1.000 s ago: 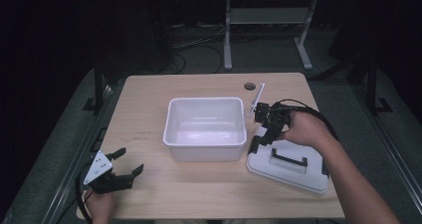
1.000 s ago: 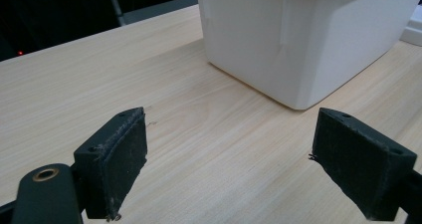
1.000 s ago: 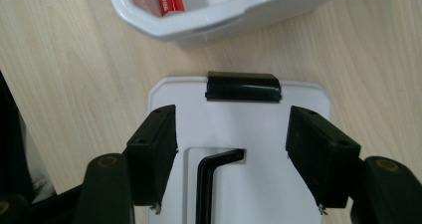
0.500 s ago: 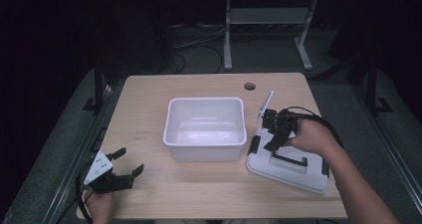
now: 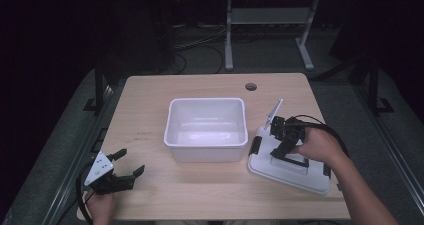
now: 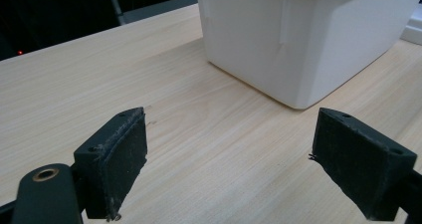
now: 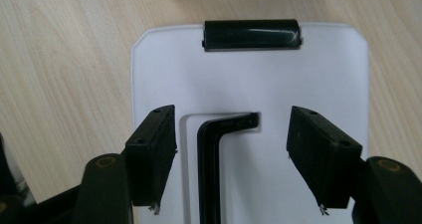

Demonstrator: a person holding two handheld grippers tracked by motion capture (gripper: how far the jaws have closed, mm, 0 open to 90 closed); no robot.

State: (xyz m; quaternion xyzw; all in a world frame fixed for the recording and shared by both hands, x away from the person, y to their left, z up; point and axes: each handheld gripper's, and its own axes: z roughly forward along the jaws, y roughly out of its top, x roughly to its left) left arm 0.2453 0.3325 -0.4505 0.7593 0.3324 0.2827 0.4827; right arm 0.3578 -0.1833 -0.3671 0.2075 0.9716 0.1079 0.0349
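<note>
Two grippers, one job: the right gripper (image 7: pixel 231 169) hangs over the white lid (image 5: pixel 292 167) lying flat beside the bin (image 5: pixel 206 128), jaws wide and straddling its black handle (image 7: pixel 214 159), gripping nothing yet. Left gripper (image 5: pixel 120 172) sits open near the table's (image 5: pixel 150 110) corner, out of the way.

The middle of the table (image 5: pixel 150 135) is being taken up by the white bin (image 5: pixel 206 130). Left of the bin, open wood is being left free up to the left gripper (image 5: pixel 127 165). Just right of the bin, passage is being narrowed by the flat white lid (image 5: pixel 310 177), over which the right gripper (image 5: pixel 280 142) is being held with jaws apart.
</note>
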